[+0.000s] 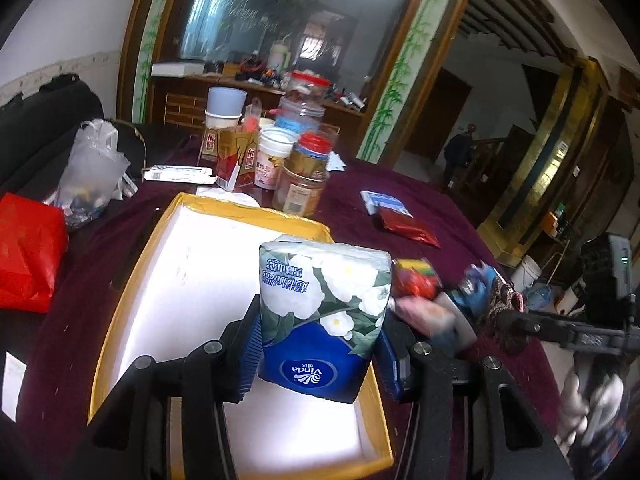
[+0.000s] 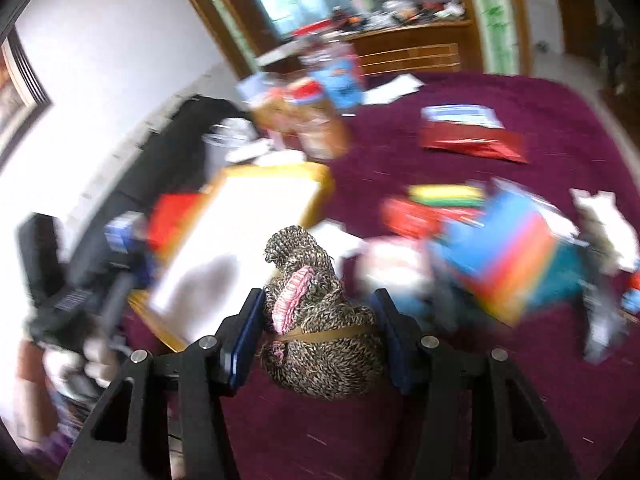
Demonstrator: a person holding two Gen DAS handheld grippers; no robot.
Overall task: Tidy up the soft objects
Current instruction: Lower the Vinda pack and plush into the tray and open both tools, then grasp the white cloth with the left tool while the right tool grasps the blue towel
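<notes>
My left gripper (image 1: 320, 354) is shut on a Vinda tissue pack (image 1: 324, 312), blue with white flowers, and holds it upright over the near right part of a yellow-rimmed white box (image 1: 176, 280). My right gripper (image 2: 320, 320) is shut on a speckled brown knitted item with a pink cuff (image 2: 316, 316), held above the maroon cloth just right of the box (image 2: 240, 220). In the left wrist view the knitted item (image 1: 508, 308) and the right gripper show at the right. A pile of colourful soft packs (image 2: 492, 256) lies on the cloth to the right; this view is blurred.
Jars, cups and cartons (image 1: 280, 152) stand behind the box. A red bag (image 1: 28, 248) and a clear plastic bag (image 1: 92, 168) lie at the left. A red packet and a blue pack (image 1: 400, 220) lie on the maroon tablecloth (image 2: 480, 400) at the far right.
</notes>
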